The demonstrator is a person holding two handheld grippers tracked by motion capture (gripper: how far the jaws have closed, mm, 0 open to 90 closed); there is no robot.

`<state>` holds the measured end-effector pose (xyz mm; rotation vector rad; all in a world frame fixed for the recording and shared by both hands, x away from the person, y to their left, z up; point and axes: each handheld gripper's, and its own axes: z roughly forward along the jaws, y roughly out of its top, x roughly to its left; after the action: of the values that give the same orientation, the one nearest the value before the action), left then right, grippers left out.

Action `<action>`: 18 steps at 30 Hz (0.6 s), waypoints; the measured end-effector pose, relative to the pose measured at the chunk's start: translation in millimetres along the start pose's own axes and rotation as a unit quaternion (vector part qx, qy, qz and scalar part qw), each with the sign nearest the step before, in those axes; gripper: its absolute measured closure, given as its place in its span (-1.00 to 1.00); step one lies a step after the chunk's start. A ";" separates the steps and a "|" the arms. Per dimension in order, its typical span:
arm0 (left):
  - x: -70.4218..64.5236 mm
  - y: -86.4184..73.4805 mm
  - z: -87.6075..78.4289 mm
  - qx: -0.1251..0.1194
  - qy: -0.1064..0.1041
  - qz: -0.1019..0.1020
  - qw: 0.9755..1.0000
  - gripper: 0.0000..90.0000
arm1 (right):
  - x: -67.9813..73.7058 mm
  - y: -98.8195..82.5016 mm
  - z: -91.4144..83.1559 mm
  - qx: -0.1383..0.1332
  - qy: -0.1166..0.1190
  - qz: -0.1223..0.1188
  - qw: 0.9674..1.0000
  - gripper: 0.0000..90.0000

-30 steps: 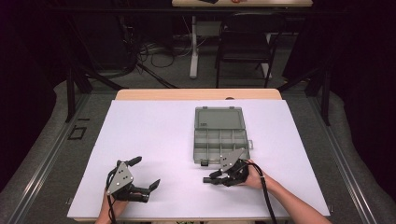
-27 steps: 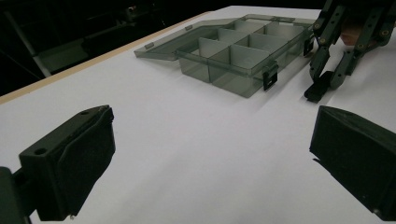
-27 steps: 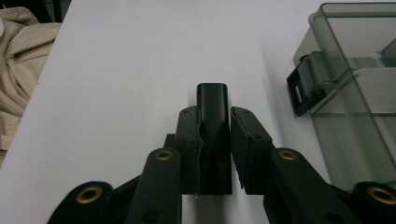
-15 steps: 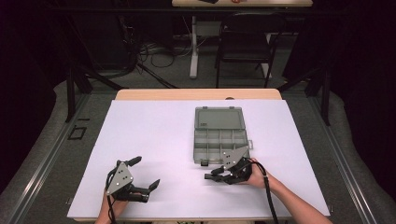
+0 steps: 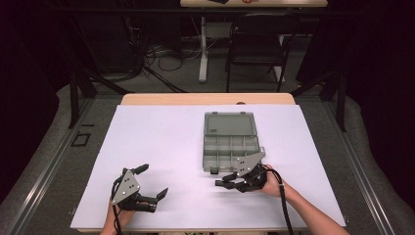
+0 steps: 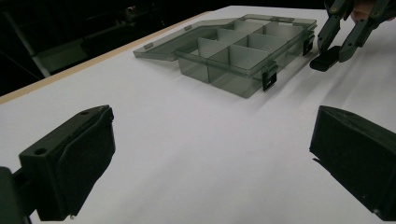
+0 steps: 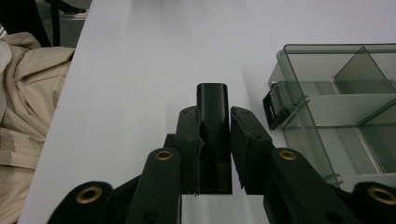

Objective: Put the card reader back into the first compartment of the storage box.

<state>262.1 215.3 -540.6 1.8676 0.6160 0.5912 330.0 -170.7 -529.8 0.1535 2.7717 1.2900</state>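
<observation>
While my right fingers (image 7: 215, 135) clamp the small black block (image 7: 212, 100) by its flat sides, it seems light, stiff, slippery; my left fingers (image 6: 210, 163) stand wide.

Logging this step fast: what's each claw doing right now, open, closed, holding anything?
Left claw: open, holding nothing, over the white table.
Right claw: closed on a small black block, beside the open compartment box.

Right claw (image 5: 221, 183) nudged slightly toward table's near edge.
</observation>
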 end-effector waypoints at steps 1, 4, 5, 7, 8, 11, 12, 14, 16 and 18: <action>0.2 -0.2 0.3 0.000 0.000 0.000 1.000 -1.00 | -0.1 0.2 -0.6 -0.001 0.000 -0.001 1.000 0.64; 0.6 -0.5 0.4 0.001 0.000 0.000 1.000 -1.00 | -0.3 1.6 -3.4 -0.003 -0.003 -0.001 1.000 0.64; 0.6 -0.5 0.2 0.000 0.000 -0.001 1.000 -1.00 | -0.5 2.2 -4.3 -0.004 -0.004 -0.001 1.000 0.64; 0.4 -0.3 -0.1 0.000 0.000 0.000 1.000 -1.00 | -0.6 3.6 -6.9 -0.007 -0.010 -0.001 1.000 0.64; 0.3 -0.2 -0.3 0.000 0.000 0.001 1.000 -1.00 | -0.6 3.6 -6.9 -0.007 -0.010 -0.001 1.000 0.64; 0.5 -0.1 -0.6 -0.001 0.001 0.001 1.000 -1.00 | -0.3 4.9 -10.1 -0.010 -0.014 0.000 1.000 0.64; 0.6 -0.2 -0.7 -0.001 0.001 0.001 1.000 -1.00 | -0.2 5.6 -11.2 -0.011 -0.017 0.000 1.000 0.64; 0.7 -0.3 -0.7 -0.001 0.001 0.001 1.000 -1.00 | -0.3 6.5 -13.1 -0.013 -0.018 0.000 1.000 0.64; 0.5 -0.1 -0.8 -0.001 0.001 0.002 1.000 -1.00 | -0.5 7.4 -14.6 -0.015 -0.020 0.000 1.000 0.64; 0.5 0.0 -0.8 -0.001 0.001 0.003 1.000 -1.00 | -0.3 8.0 -16.0 -0.016 -0.021 0.000 1.000 0.64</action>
<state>262.0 216.1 -540.3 1.8672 0.6111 0.5962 328.8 -177.8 -513.4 0.1775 2.7142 1.3145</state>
